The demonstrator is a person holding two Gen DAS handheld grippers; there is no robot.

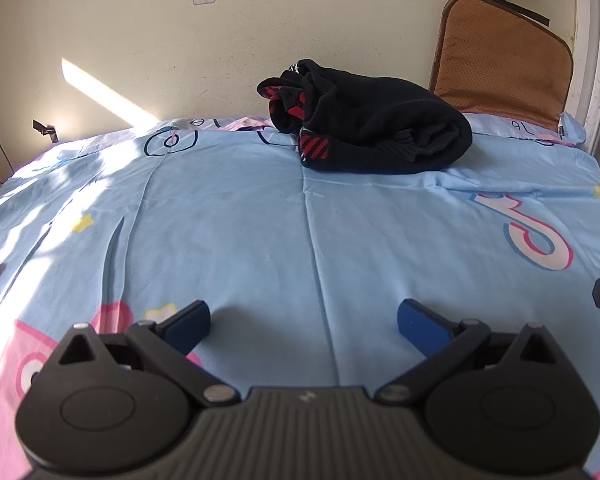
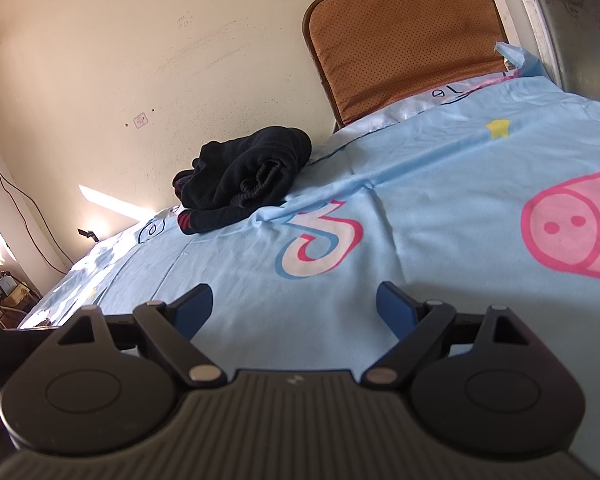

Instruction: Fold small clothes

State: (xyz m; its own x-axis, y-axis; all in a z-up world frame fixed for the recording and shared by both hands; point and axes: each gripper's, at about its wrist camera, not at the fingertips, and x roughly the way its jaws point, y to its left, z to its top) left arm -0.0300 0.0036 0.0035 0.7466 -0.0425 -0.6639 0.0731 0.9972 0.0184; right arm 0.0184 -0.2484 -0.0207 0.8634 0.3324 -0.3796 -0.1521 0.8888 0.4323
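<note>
Plainly, neither tool is at work yet: the left gripper has its blue fingers spread wide with nothing between them, and the right gripper is spread and empty the same way. Both hover low over bare stretches of the printed bed sheet, which suits an approach, since wide jaws are ready to close on an edge of cloth. Ahead of the left gripper and slightly to its right, well apart, the black garment lies bundled in a loose roll with red-striped trim showing. From the right gripper it lies ahead and to the left. It rests near the wall, just beside a brown cushion propped upright, so the open sheet before the grippers likely serves as the folding area.
</note>
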